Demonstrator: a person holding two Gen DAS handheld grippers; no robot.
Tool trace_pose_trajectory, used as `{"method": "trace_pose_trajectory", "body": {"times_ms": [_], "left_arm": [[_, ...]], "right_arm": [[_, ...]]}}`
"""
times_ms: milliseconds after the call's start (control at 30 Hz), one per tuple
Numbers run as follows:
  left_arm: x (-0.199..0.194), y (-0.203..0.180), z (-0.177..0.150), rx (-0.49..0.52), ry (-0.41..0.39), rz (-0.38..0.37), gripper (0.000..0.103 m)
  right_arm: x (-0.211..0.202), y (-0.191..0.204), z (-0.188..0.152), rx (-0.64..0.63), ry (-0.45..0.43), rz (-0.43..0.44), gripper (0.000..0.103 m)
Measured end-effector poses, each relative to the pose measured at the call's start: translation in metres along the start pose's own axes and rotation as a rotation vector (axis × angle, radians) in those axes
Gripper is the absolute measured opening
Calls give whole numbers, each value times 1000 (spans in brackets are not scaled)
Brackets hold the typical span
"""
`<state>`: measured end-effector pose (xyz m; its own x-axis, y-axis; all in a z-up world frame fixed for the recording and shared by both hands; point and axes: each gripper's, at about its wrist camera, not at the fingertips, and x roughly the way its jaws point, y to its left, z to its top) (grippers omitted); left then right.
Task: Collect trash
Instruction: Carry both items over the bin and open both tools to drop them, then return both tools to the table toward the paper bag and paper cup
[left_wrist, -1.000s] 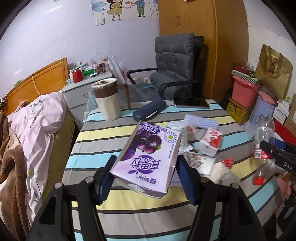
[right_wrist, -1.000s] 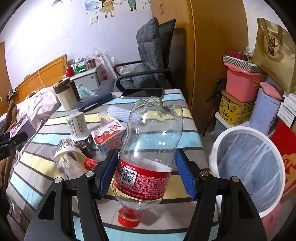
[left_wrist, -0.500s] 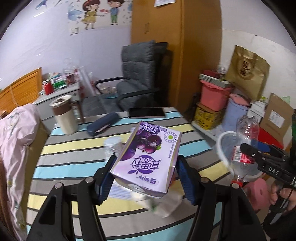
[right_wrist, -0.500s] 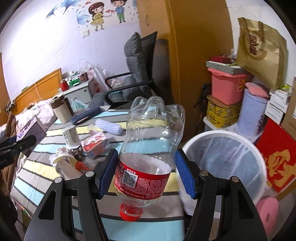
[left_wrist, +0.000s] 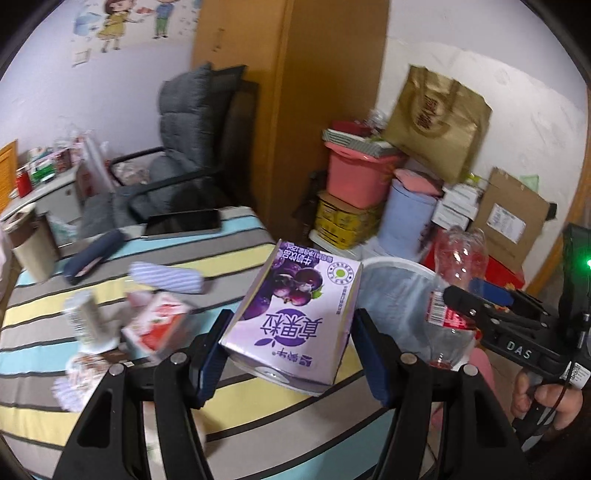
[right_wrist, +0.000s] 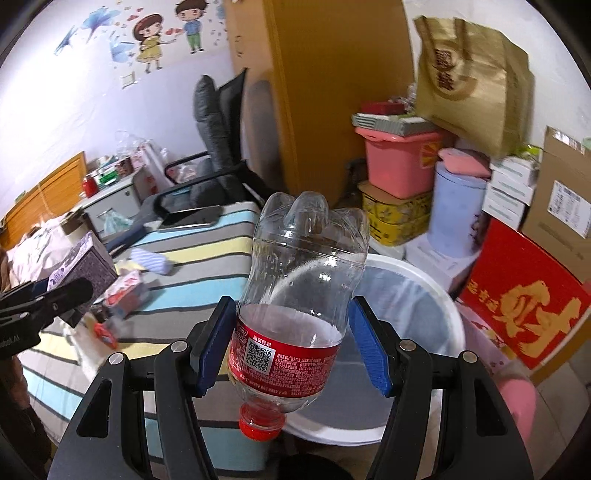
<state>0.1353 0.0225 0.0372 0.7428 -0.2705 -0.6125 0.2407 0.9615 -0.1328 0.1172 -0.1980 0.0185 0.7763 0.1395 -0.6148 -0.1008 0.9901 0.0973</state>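
My left gripper (left_wrist: 292, 332) is shut on a purple milk carton (left_wrist: 295, 306), held above the right edge of the striped table (left_wrist: 229, 236). A clear plastic bottle (right_wrist: 299, 295) with a red label hangs cap down in my right gripper (right_wrist: 291, 332), which is shut on it. The bottle is over the near rim of a white lined trash bin (right_wrist: 443, 295) standing beside the table. In the left wrist view the bin (left_wrist: 391, 263) lies just right of the carton, with the right gripper (left_wrist: 476, 295) and the bottle (left_wrist: 458, 266) above it.
On the table lie a red-white carton (left_wrist: 159, 325), a white cup (left_wrist: 88, 321), a striped wrapper (left_wrist: 166, 277), a tablet (left_wrist: 181, 221) and a dark case (left_wrist: 92, 254). A grey chair (left_wrist: 192, 147) stands behind. Boxes, tubs and a gold bag (right_wrist: 476, 81) crowd the floor past the bin.
Both grippers have swung right, from over the table's middle toward the bin, each keeping its load. The bin now sits under the bottle and beside the carton.
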Motion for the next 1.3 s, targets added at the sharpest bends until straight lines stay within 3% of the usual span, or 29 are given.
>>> {"method": "trace_pose_trajectory", "body": {"times_ms": [167,500,733,833,1300], "left_arm": [[30,-31,3,14,43,-78,67],[83,-79,4,67,131,-154,67],[100,-89,2,73,159,-158,68],[101,-87,3,72,151,-144,78],[69,-63,3,40,95,-78,82]], "right_arm": [[13,-20,0,12,36,-45,65],[37,-52,-8,28,122,-73,65],[47,-65,-10,16,154,-82,65],[46,-69,-10,22,142,-73,65],[32,-62,-9,50,92,-83,66]]}}
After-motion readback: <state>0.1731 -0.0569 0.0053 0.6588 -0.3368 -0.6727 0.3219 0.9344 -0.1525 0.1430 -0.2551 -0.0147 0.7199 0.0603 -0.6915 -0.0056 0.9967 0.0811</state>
